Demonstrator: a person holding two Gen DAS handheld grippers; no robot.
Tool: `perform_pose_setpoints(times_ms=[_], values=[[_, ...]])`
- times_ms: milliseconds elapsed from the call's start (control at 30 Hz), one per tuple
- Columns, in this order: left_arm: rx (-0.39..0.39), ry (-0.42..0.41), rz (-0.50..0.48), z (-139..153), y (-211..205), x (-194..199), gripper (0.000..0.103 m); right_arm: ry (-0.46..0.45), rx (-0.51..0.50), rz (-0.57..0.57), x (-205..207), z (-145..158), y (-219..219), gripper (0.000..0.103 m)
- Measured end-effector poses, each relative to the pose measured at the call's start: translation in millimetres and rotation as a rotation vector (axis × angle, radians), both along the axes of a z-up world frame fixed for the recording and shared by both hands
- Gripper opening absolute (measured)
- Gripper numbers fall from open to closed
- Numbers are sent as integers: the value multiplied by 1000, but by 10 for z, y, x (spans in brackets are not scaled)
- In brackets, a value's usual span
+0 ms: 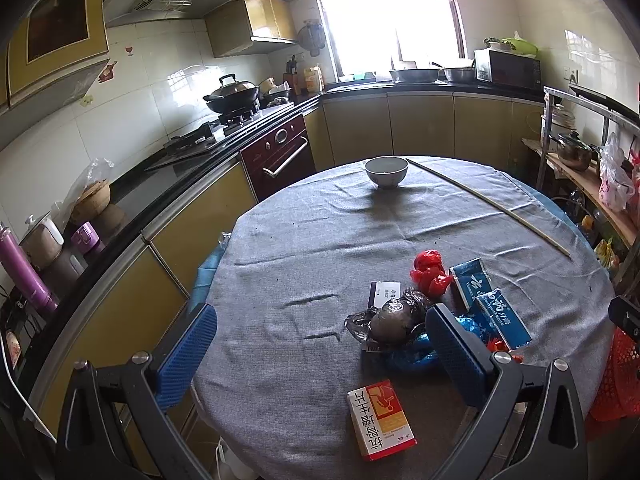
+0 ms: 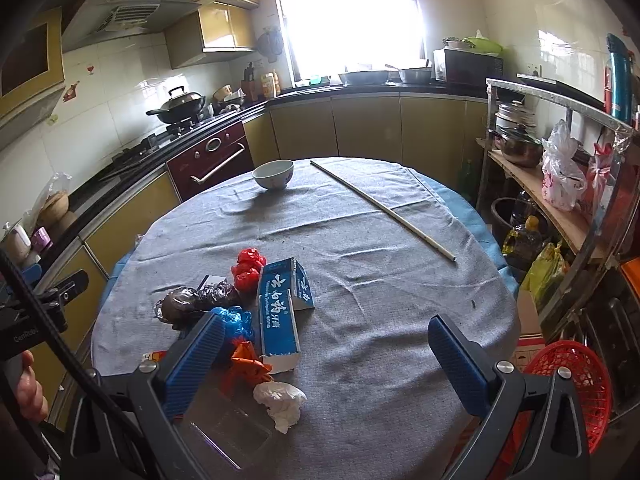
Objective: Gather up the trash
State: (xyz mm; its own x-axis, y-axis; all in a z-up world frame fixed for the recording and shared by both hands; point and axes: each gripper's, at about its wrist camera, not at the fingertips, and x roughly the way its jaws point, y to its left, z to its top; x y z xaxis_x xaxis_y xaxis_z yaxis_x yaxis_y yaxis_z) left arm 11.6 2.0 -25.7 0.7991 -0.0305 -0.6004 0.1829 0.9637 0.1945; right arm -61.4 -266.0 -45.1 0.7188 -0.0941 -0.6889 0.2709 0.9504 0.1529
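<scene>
Trash lies on the grey-clothed round table [image 1: 304, 240]: a red and white medicine box [image 1: 380, 420], a dark crumpled plastic bag [image 1: 394, 316], a red plastic wad [image 1: 430, 272] and blue toothpaste boxes [image 1: 490, 300]. My left gripper [image 1: 320, 352] is open and empty above the table's near edge. In the right wrist view the blue boxes [image 2: 280, 304], red wad [image 2: 248, 268], dark bag [image 2: 192, 300], orange wrapper [image 2: 246, 364], white tissue [image 2: 282, 402] and a clear plastic box [image 2: 224, 428] show. My right gripper [image 2: 328, 364] is open and empty above them.
A white bowl [image 1: 386, 172] and a long wooden stick [image 1: 488, 204] lie at the table's far side. A red mesh basket [image 2: 572, 384] sits low on the right, beside a cluttered shelf [image 2: 552, 200]. Kitchen counters [image 1: 172, 184] run along the left.
</scene>
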Motion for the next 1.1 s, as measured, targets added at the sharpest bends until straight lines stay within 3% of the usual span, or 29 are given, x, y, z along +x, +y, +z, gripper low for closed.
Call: perform_pose_setpoints(times_ms=[1100], values=[[-10, 12, -7, -36, 34, 8, 103, 19, 1, 21, 66, -41, 64, 103]])
